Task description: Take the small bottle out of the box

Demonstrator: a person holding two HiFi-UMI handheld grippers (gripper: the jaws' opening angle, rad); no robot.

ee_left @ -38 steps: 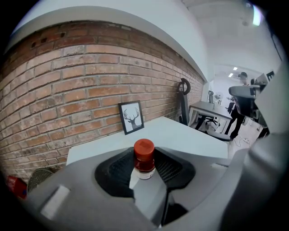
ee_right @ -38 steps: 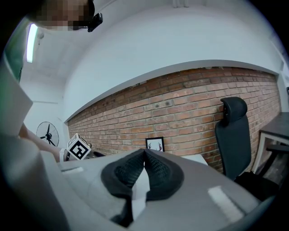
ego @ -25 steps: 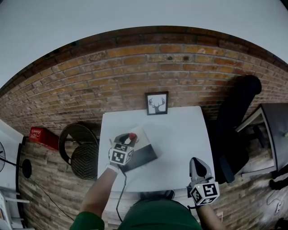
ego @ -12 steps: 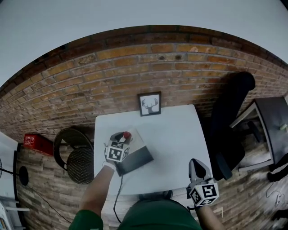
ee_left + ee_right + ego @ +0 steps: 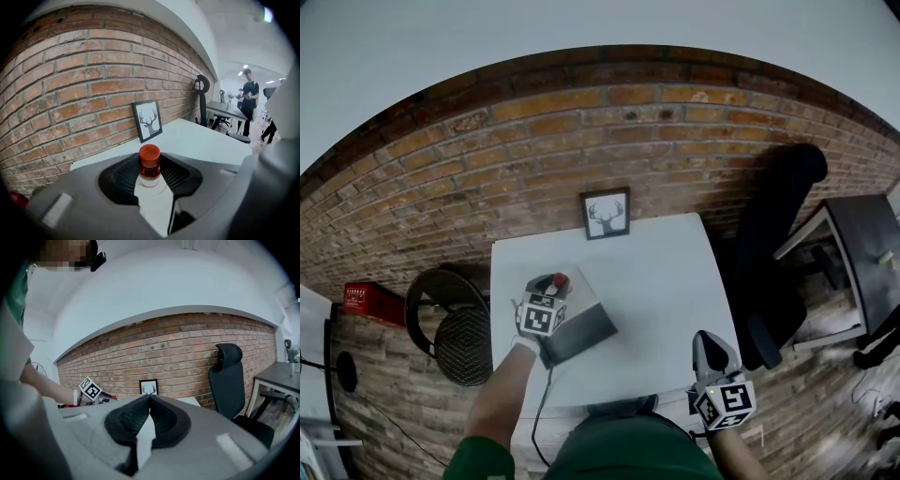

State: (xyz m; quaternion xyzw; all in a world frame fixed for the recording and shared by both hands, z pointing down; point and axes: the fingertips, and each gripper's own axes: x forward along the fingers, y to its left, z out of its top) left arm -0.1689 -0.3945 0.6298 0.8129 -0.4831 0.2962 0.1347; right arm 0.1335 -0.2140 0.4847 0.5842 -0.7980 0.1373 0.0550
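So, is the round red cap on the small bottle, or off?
On: the left gripper view shows the round red cap sitting atop the small bottle, which stands between the black fingers.

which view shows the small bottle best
The left gripper view: the small bottle sits centred and close, gripped by the left claw. The head view shows only its red cap, tiny. The right gripper view does not show it clearly.

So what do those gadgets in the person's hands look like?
The left gripper and right gripper are grey handheld tools, each with two black ribbed pads and a white cube of black square markers. A dark cable trails from the left one. The person wears a green top.
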